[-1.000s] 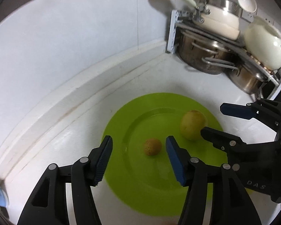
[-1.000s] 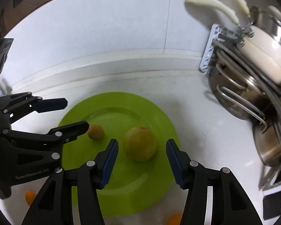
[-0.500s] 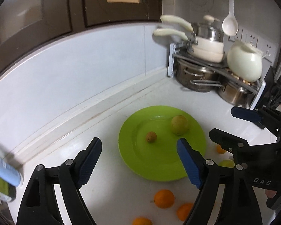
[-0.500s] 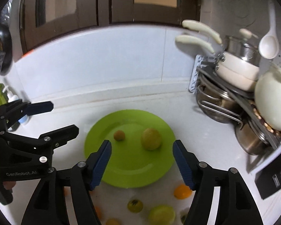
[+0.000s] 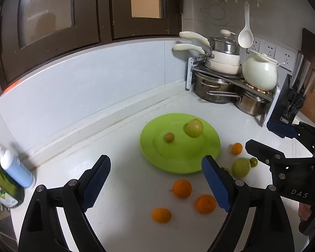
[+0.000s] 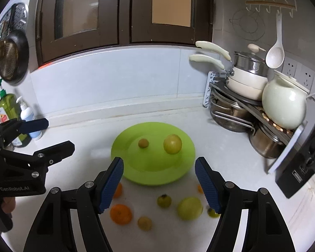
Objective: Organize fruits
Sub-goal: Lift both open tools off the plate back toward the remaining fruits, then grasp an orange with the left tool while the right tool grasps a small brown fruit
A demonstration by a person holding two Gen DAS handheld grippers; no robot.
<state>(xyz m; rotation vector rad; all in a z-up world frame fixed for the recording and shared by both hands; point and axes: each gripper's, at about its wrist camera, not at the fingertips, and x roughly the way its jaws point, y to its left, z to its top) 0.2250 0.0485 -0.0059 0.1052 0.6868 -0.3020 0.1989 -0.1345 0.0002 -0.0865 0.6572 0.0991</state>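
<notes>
Both grippers up off the counter (image 5: pixel 119 126), nothing in either. Left gripper (image 5: pixel 156 183) has its jaws spread wide, empty; right gripper (image 6: pixel 159 185) same, jaws apart, empty.

Green plate (image 5: pixel 208 157) sits ahead of both, just past the fingertips. On it: a big yellow-green fruit (image 5: pixel 194 127) toward the far right side, a small brownish fruit (image 5: pixel 169 137) near it on the left, the 2 apart, not touching.

Rest of the fruit is loose on the counter, near side of the plate. From the left wrist cam: 3 oranges (image 5: pixel 182 188) close below the plate, between the left fingers; a 4th, smaller, orange (image 5: pixel 236 148) by the plate's right edge; a pale green fruit (image 5: pixel 241 167) just beside the right finger pad, w/ a small dark green one (image 5: pixel 253 162) touching or nearly touching it, can't tell which. Right wrist cam shows the same scatter: orange (image 6: pixel 121 214) by its left finger, yellow-green fruit (image 6: pixel 190 208) by its right finger, small green one (image 6: pixel 164 200) between.

Around: pot rack (image 6: pixel 237 103) in the right corner w/ steel pots, cream pans, white jar (image 6: pixel 283 107); ladle (image 6: pixel 275 56) hanging above. Soap bottles (image 6: pixel 16 113) far left. Knife block (image 5: pixel 287 105) at the right. Nothing lies between grippers and plate.

Fruit looks whole, a bit motion-blurred.
</notes>
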